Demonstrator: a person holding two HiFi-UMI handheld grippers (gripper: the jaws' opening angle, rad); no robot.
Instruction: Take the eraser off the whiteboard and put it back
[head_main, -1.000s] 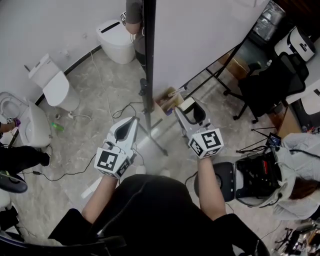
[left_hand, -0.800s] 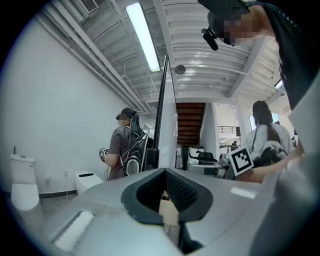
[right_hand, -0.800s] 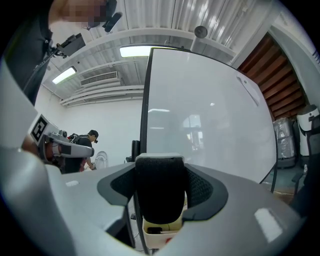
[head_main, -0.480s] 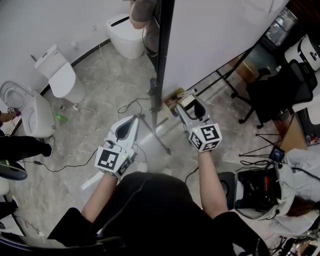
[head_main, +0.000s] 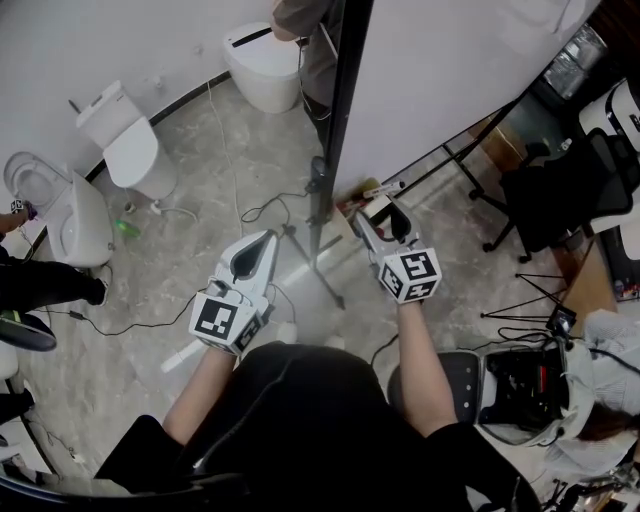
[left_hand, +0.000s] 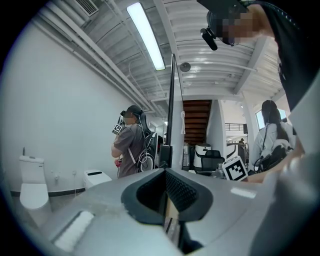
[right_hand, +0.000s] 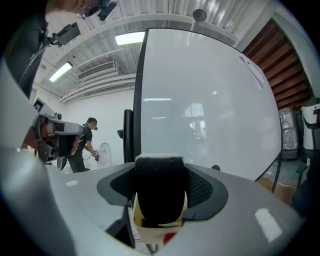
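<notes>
Right gripper (head_main: 384, 217) pinching rectangular whiteboard eraser (right_hand: 160, 192) with black felt face and cream body; eraser fills the gap between the jaws. Eraser held in front of large white whiteboard (head_main: 450, 70), near its lower corner beside black frame post (head_main: 340, 110); contact with board unclear. Left gripper (head_main: 264, 243) off to side over grey marble floor (head_main: 200, 180), jaws pressed together, nothing between them.

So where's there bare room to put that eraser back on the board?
The whiteboard face is bare all across, to the right of its black frame. It gets crowded at the foot: a marker, a box, stand legs and cables on the floor.
</notes>
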